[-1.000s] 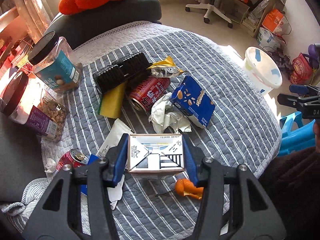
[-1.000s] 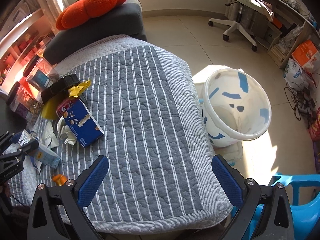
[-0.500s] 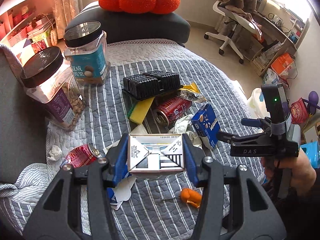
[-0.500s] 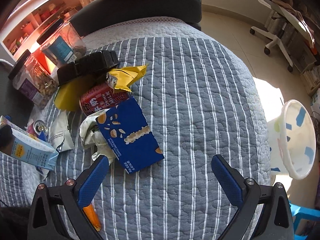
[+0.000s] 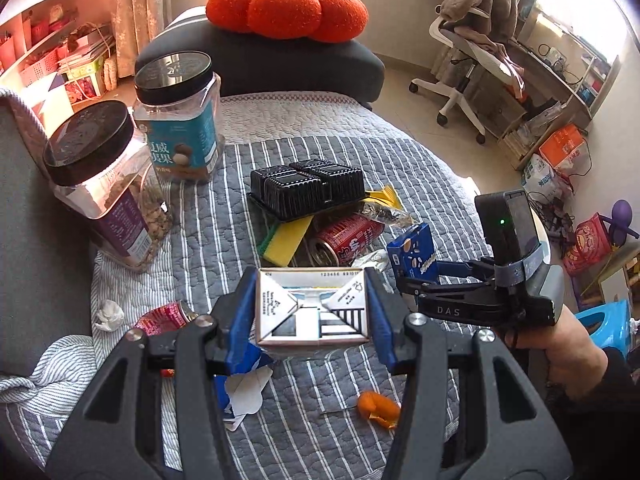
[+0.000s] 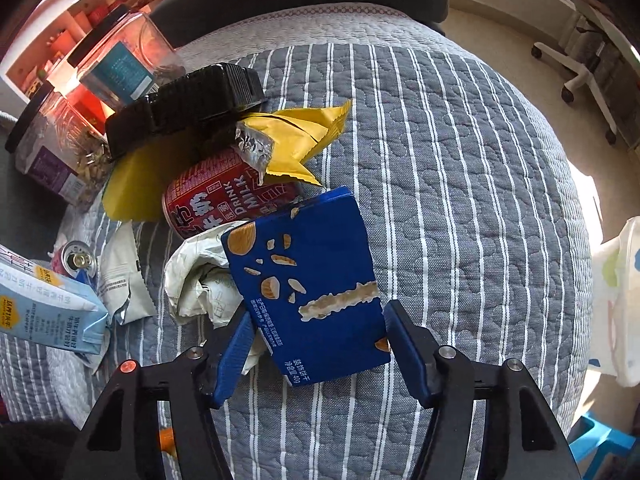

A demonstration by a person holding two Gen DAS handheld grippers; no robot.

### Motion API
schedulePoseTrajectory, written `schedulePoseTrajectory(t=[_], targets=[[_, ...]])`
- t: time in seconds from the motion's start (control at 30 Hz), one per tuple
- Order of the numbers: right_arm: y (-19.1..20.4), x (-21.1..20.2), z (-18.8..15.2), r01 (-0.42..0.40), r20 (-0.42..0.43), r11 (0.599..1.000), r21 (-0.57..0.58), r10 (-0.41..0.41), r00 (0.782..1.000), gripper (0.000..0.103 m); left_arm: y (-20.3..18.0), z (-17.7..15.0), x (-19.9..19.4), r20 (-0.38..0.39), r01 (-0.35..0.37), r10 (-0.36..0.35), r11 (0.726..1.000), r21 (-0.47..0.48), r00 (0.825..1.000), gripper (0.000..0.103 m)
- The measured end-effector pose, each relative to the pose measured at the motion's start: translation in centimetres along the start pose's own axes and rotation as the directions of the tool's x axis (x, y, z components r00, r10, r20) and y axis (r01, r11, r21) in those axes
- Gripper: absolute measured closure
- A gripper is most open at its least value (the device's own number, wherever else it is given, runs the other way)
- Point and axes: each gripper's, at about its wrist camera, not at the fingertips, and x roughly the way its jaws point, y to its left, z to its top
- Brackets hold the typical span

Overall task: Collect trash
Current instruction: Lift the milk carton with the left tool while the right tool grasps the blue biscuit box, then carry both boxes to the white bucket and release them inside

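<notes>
My left gripper is shut on a white and pale blue drink carton, held above the striped quilt. In the right wrist view the same carton shows at the far left. My right gripper points down over a dark blue snack box, and its jaws are closing with the box's near end between them. The right pad meets the box's corner, while the left pad stands just off its edge beside crumpled paper. From the left wrist view, the blue box stands tilted at the right gripper's tips.
A red can, a yellow wrapper, a black plastic tray and a yellow sponge are piled behind the box. Nearer lie a second can, a tissue ball and orange peel. Two jars stand left. A white bin sits beyond the right edge.
The right gripper swung from over the quilt's edge and the bin to the trash pile, came down over the blue box, and its jaws narrowed. The left gripper drifted and rolled, still holding the carton.
</notes>
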Motion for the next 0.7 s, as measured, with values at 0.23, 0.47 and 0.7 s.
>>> schedulePoseTrajectory(t=[0.23, 0.47, 0.7], targets=[[-1.9, -3.8, -0.5, -0.037, 0.068, 0.998, 0.05, 0.033, 0.997, 0.038, -0.8, 0.4, -0.3, 0.022, 0.007, -0.007, 1.0, 0.009, 1.0, 0.05], [-6.6, -8.4, -2.2, -0.035, 0.133, 0.99, 0.138, 0.016, 0.991, 0.038, -3.2, 1.0, -0.8, 0.052, 0.044, -0.047, 0.998, 0.047, 0.998, 0.05], [-14.7, -13.4, -5.4, -0.002, 0.185, 0.955, 0.296, -0.056, 0.981, 0.038, -9.3, 2.0, 0.0, 0.06, 0.087, -0.098, 0.982, 0.165, 0.993, 0.05]])
